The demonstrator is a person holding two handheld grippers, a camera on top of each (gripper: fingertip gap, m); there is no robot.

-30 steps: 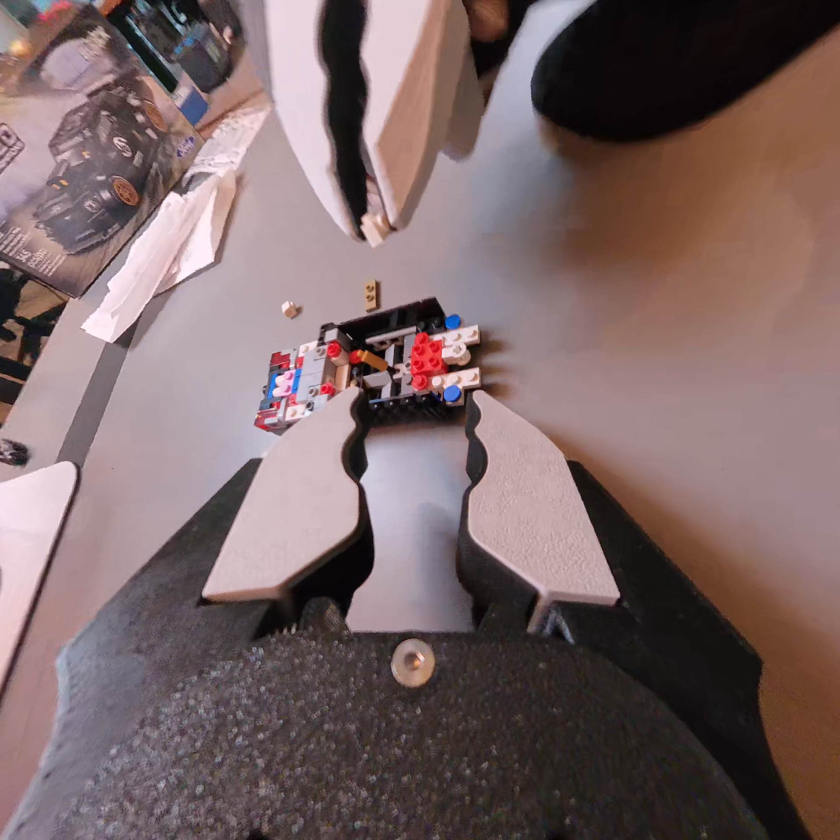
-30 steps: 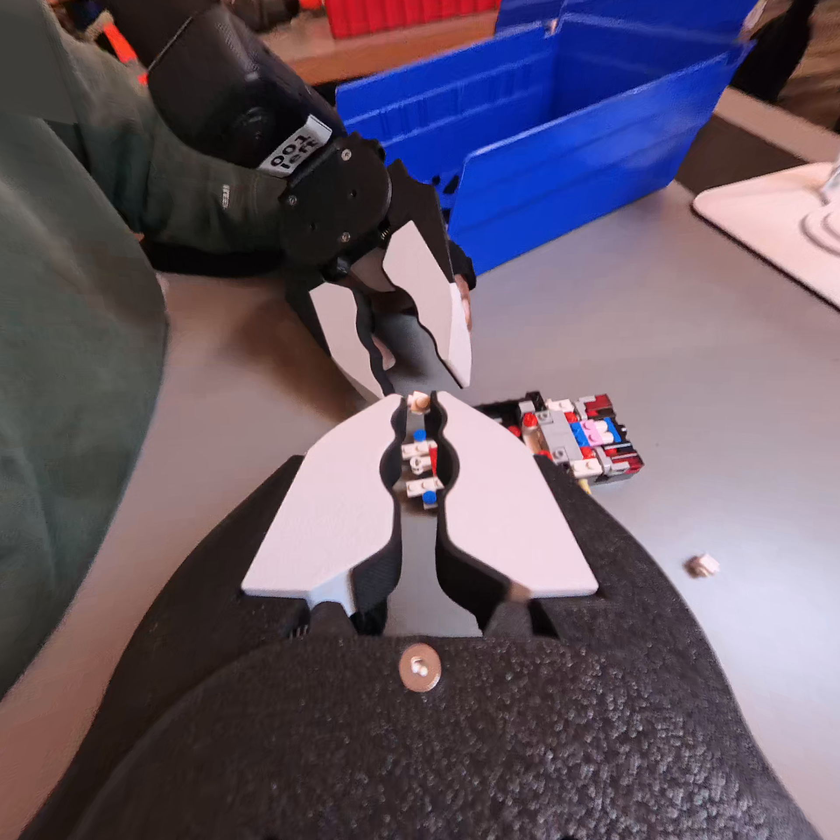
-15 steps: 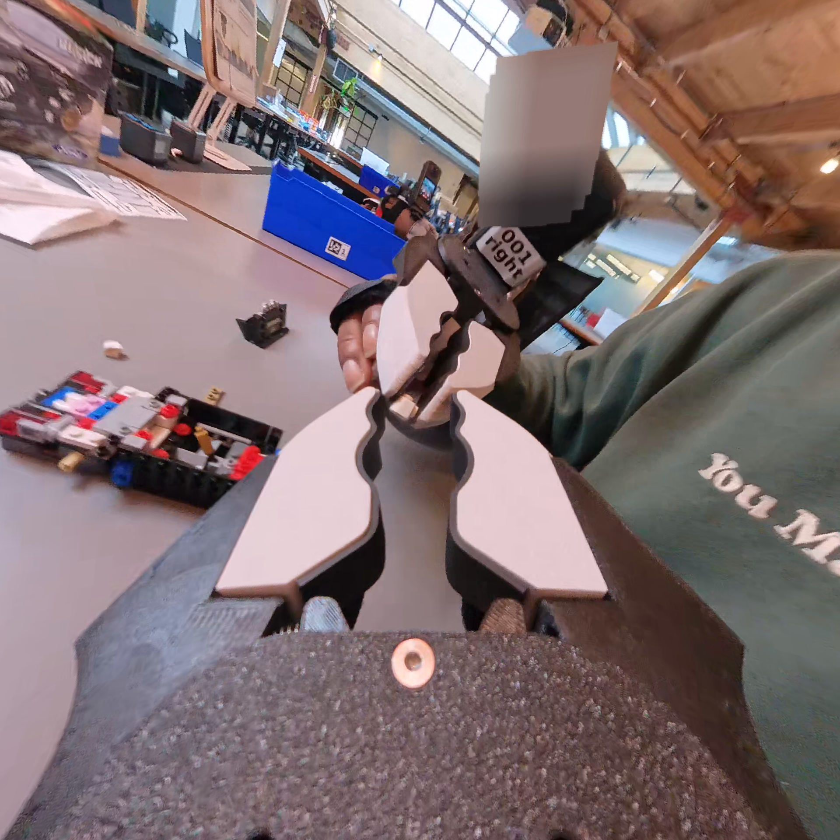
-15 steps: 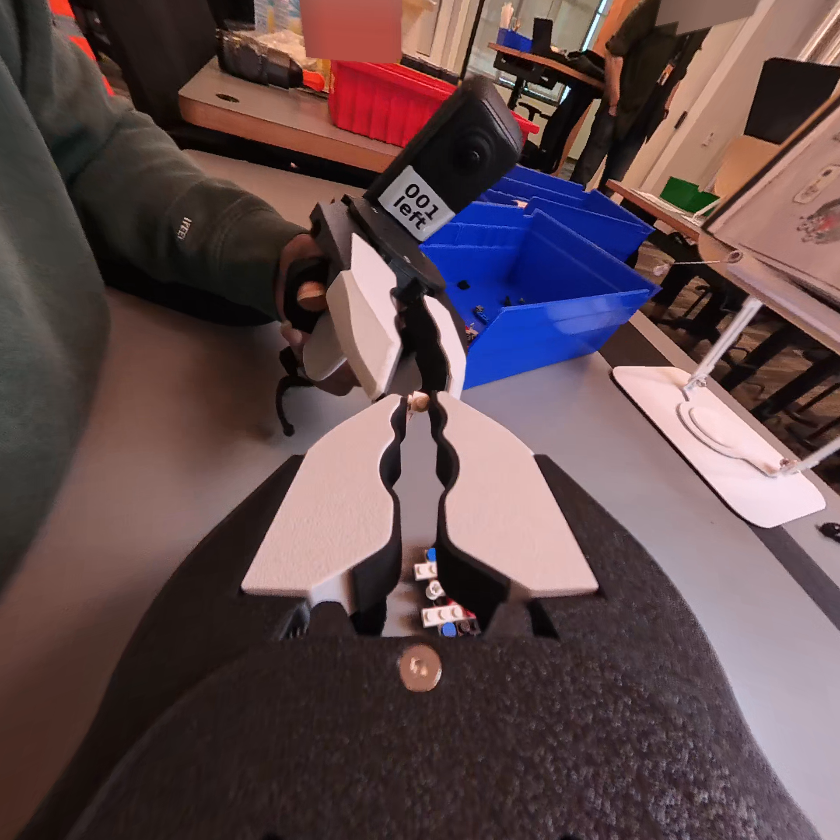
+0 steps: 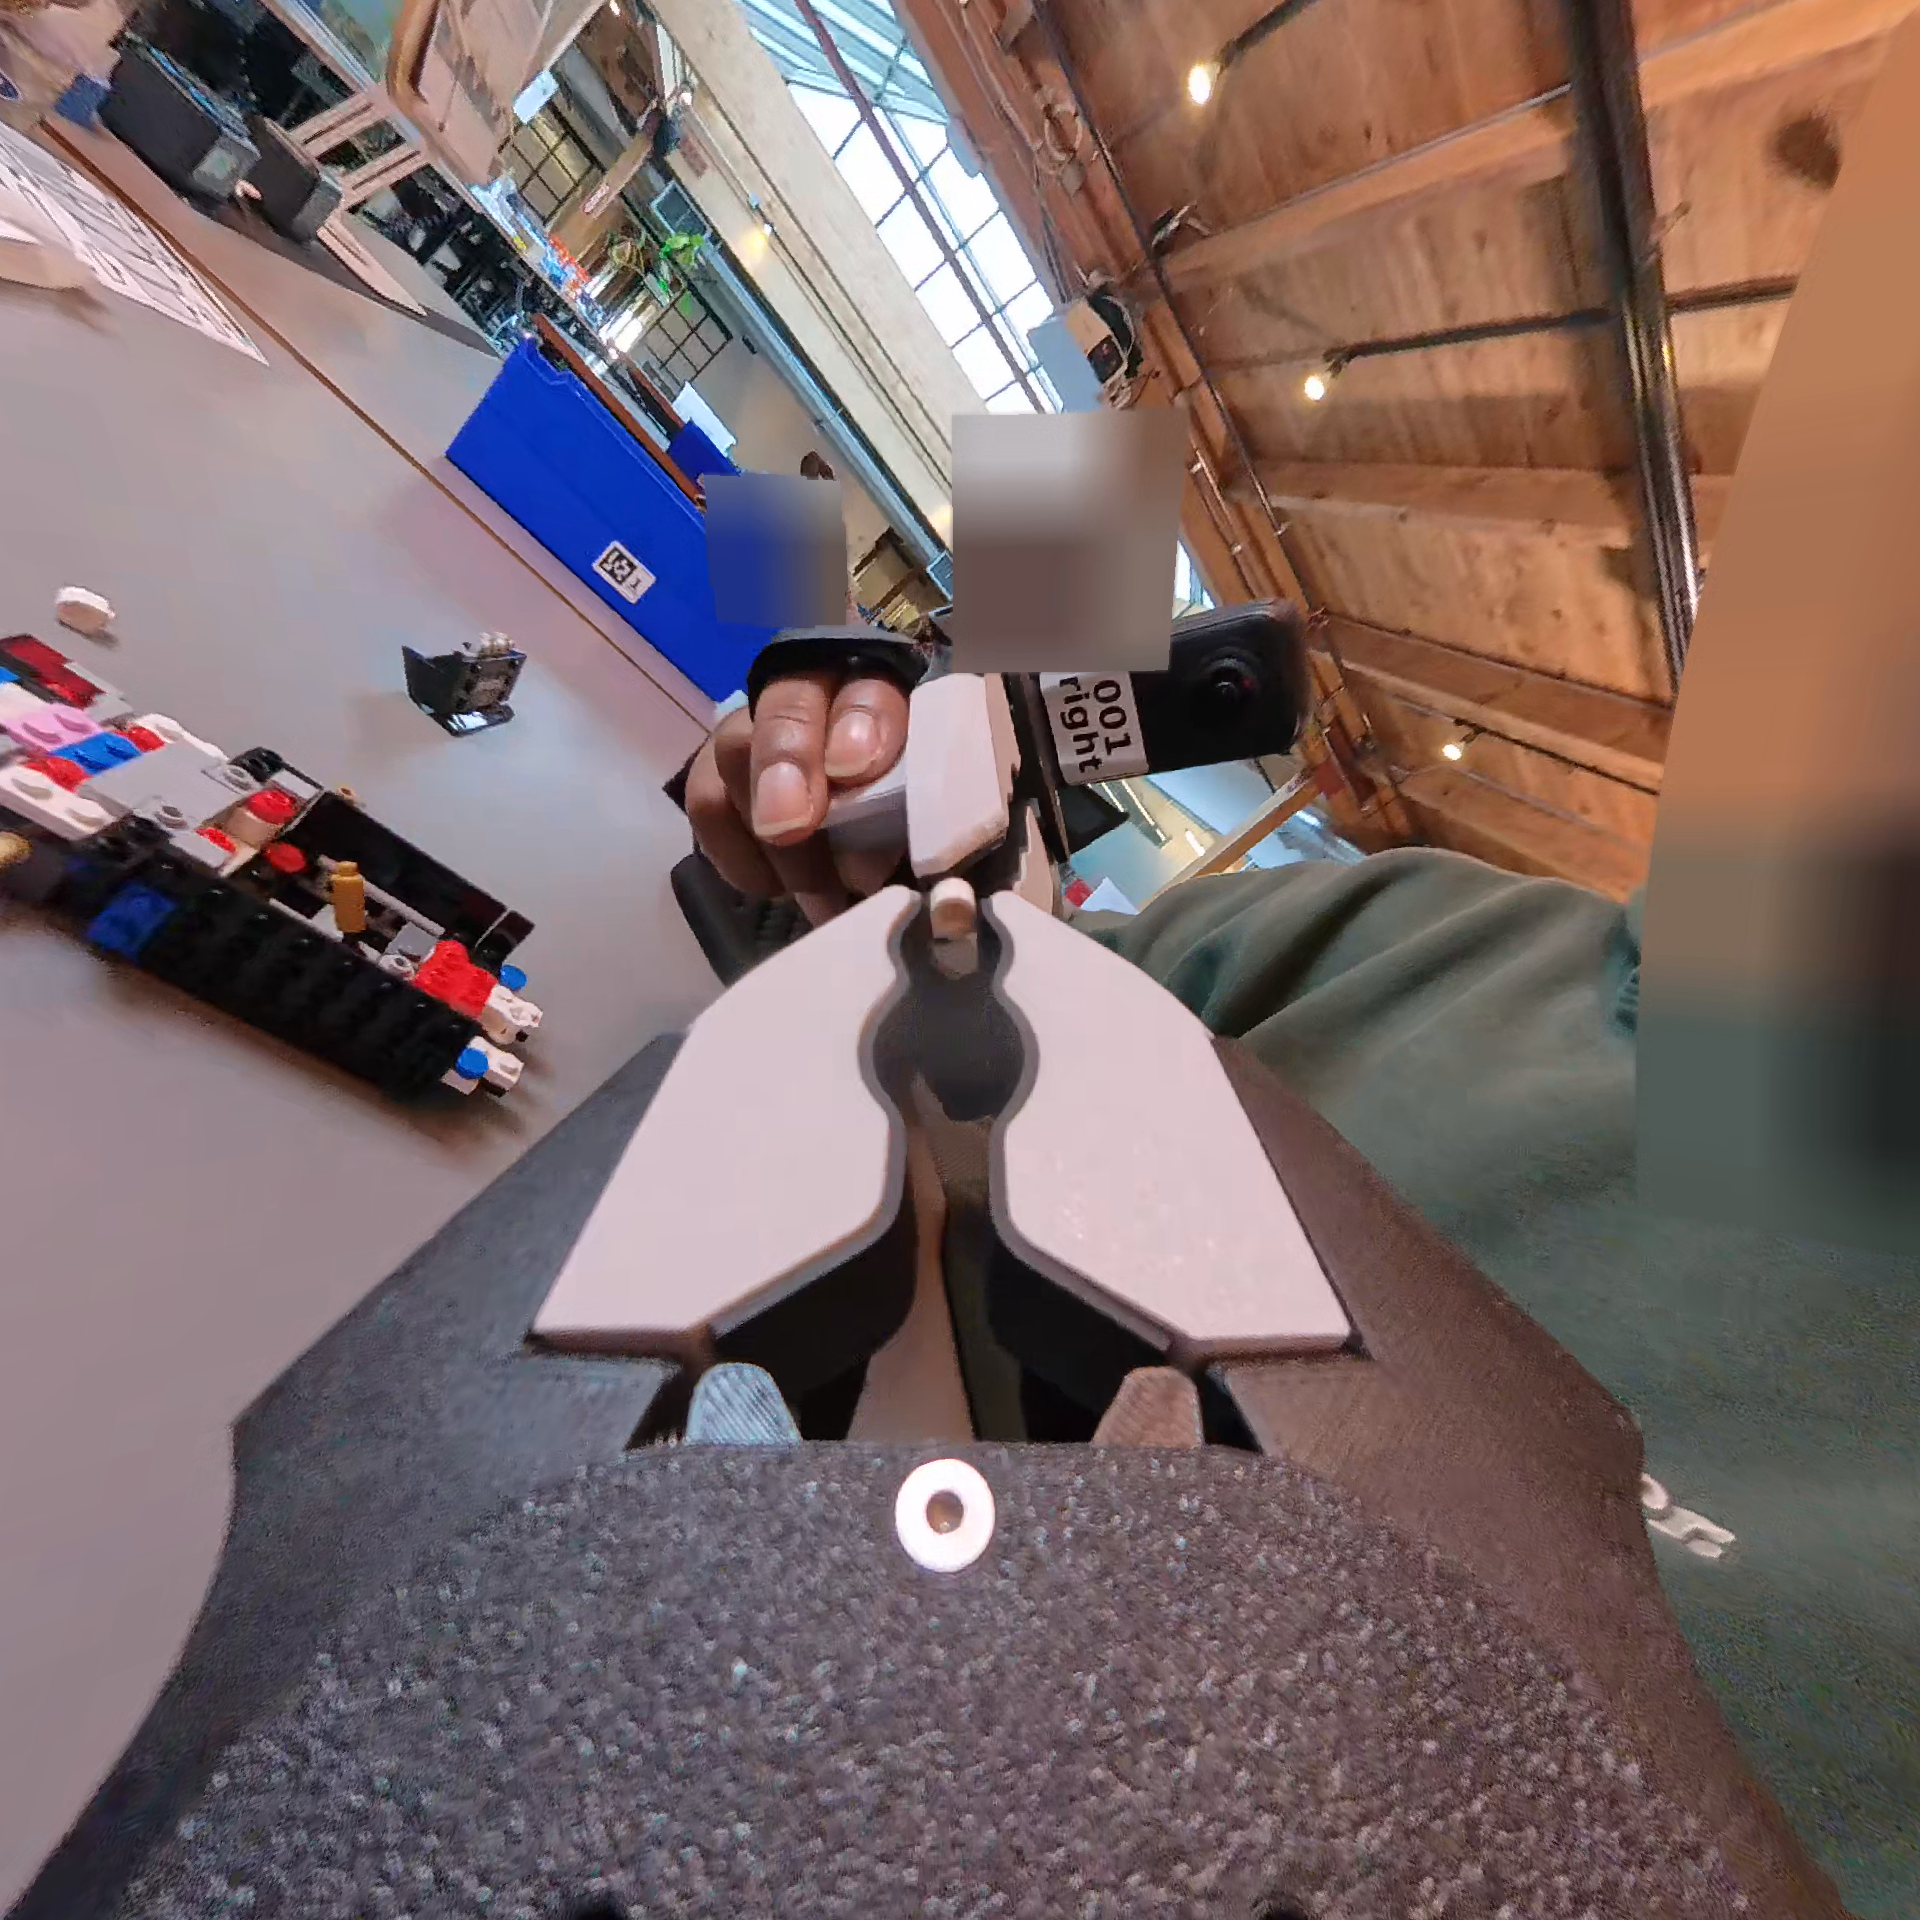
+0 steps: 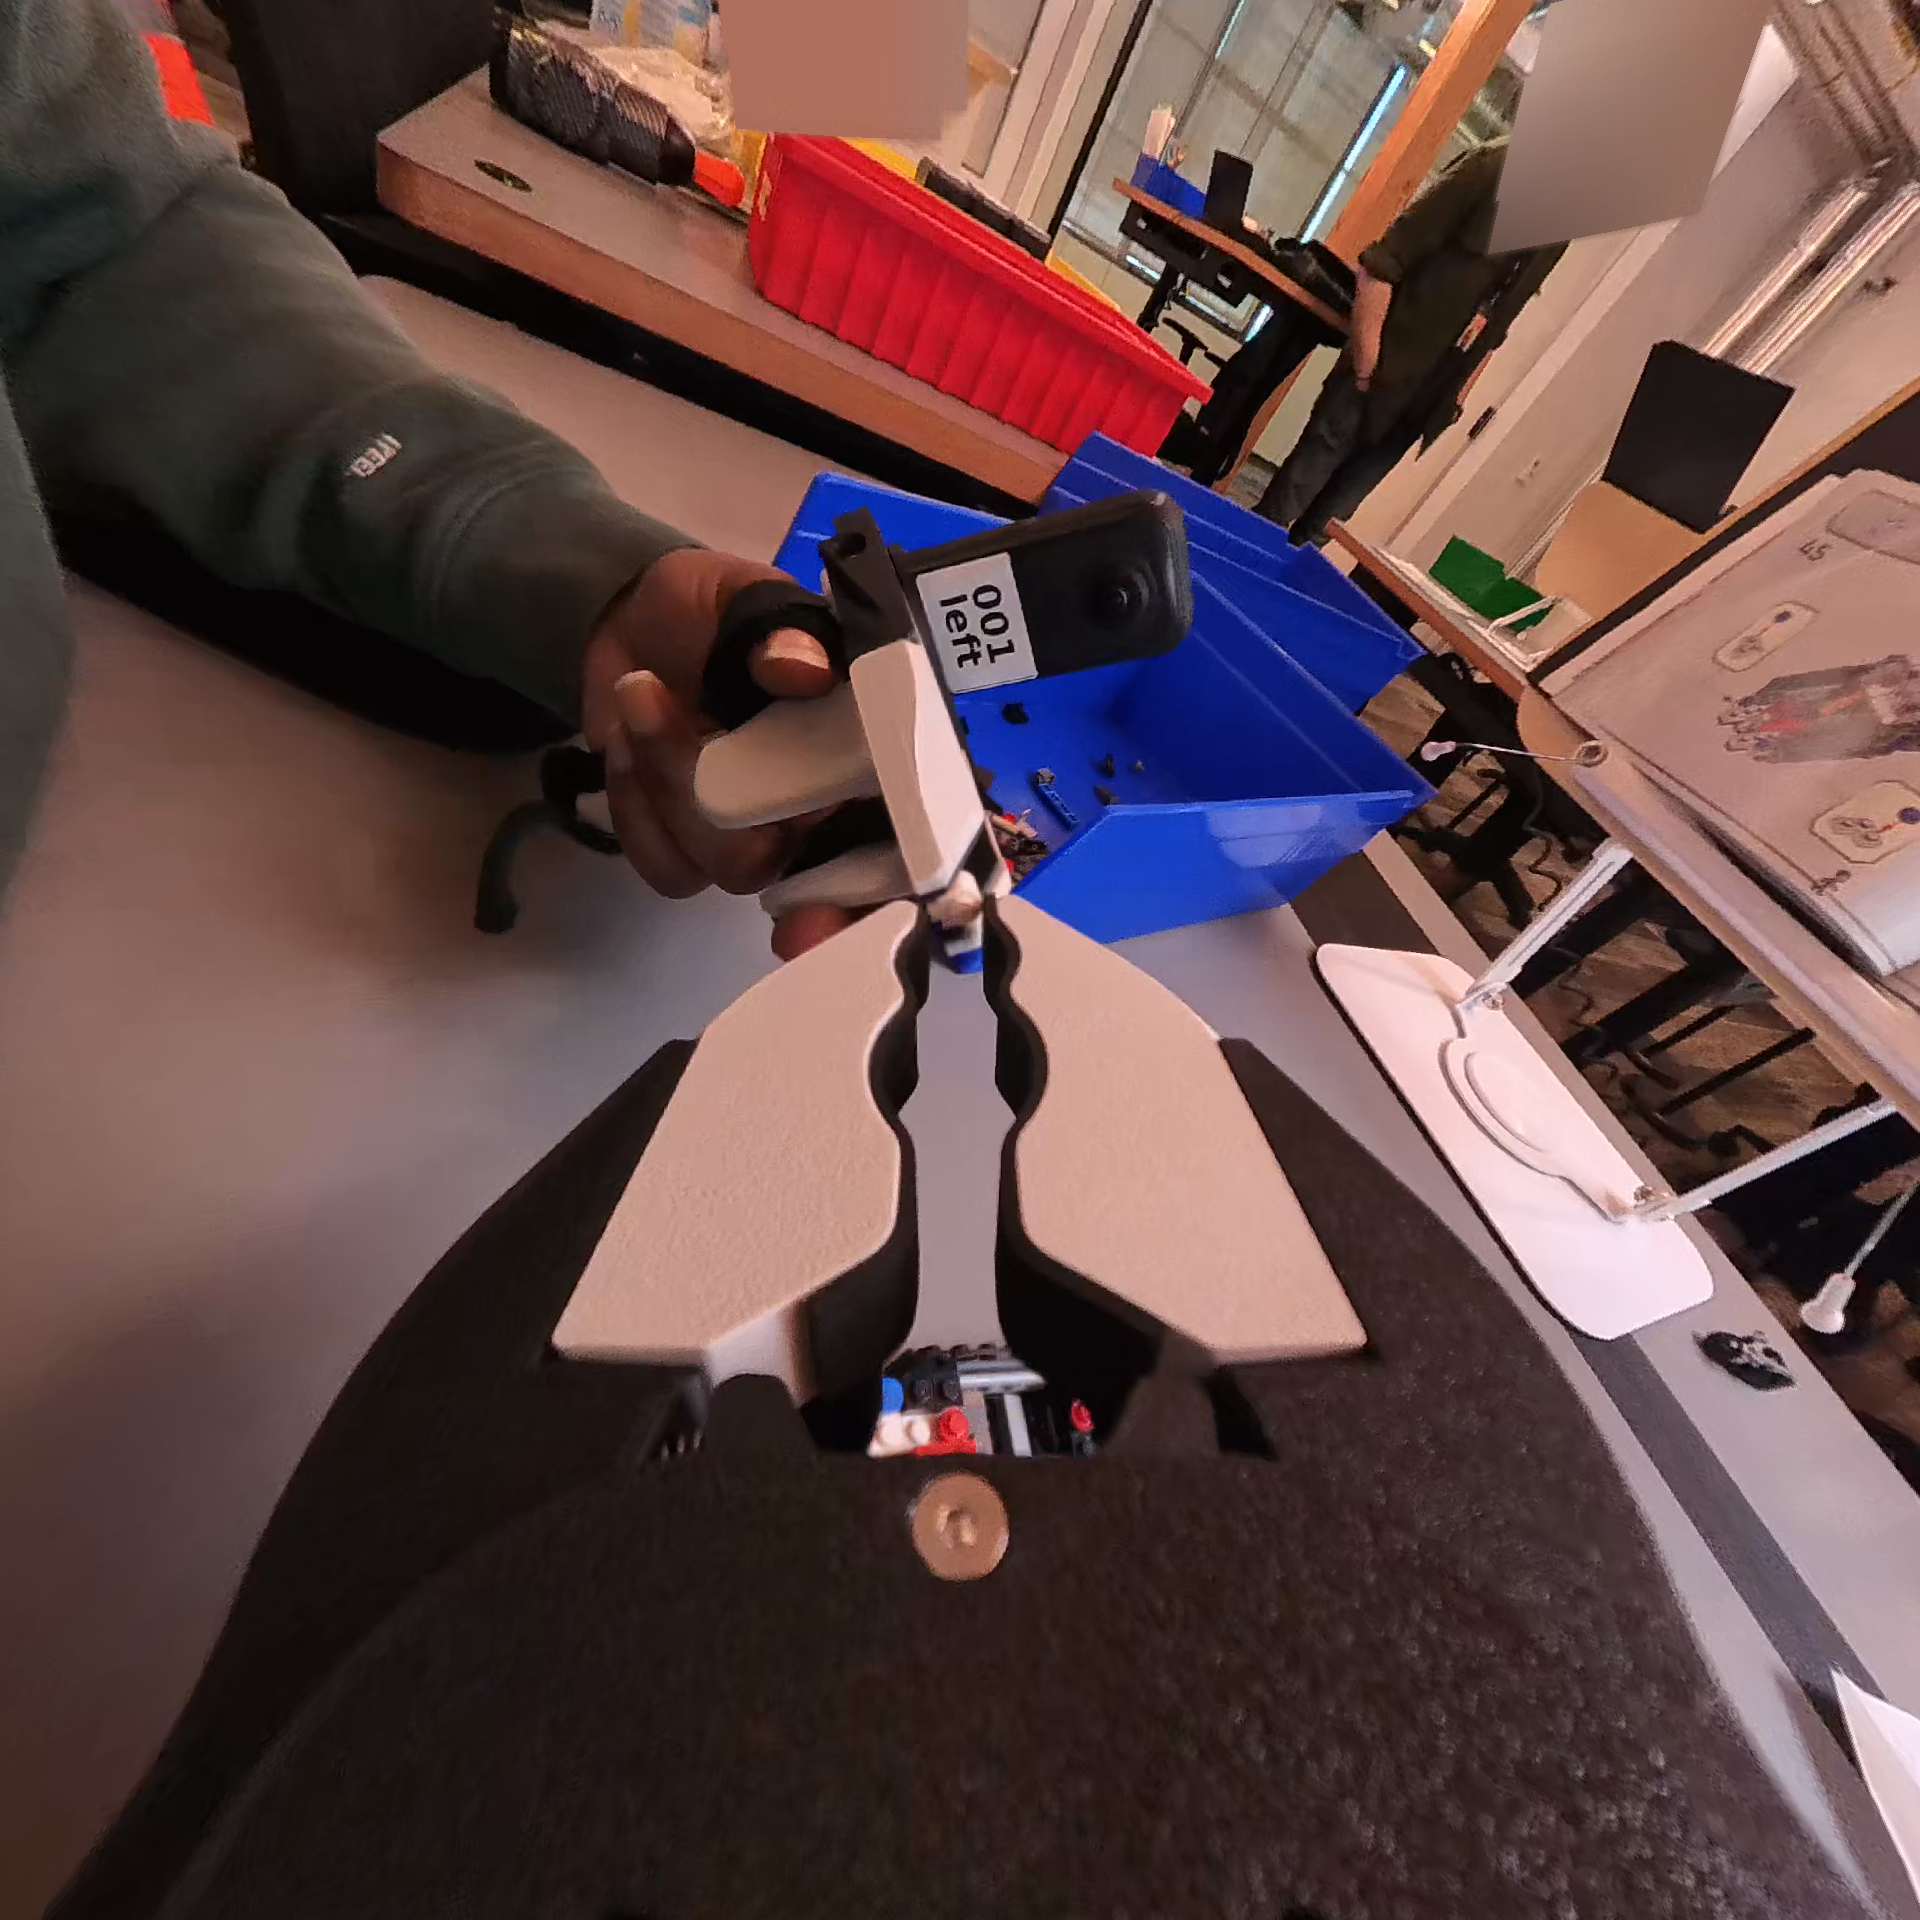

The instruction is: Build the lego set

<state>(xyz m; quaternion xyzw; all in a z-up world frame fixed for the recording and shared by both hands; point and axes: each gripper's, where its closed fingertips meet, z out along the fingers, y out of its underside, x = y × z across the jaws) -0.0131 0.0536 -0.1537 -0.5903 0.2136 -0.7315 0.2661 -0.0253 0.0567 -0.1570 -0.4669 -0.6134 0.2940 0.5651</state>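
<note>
1. You are holding both grippers tip to tip above the table [image 6: 260, 1039], lifted clear of the lego build [image 5: 260, 914].
2. Your right gripper [image 6: 954, 928] is pinching a small tan piece [image 5: 951, 914].
3. Your left gripper [image 5: 951, 930] is narrowing around it, standing on end between the tips; contact is unclear.

Smooth grey counter [image 5: 239, 540]. On it: part-built multicoloured lego model on a black base [image 5: 260, 914], small white loose brick [image 5: 83, 608] just beyond it, small black-and-grey sub-assembly [image 5: 462, 675] farther out, open blue plastic bin [image 6: 1195, 800] holding small dark parts near the far edge, flat white stand base [image 6: 1507, 1132] with thin rods at the right edge, printed paper sheets [image 5: 94, 239] at far left.
</note>
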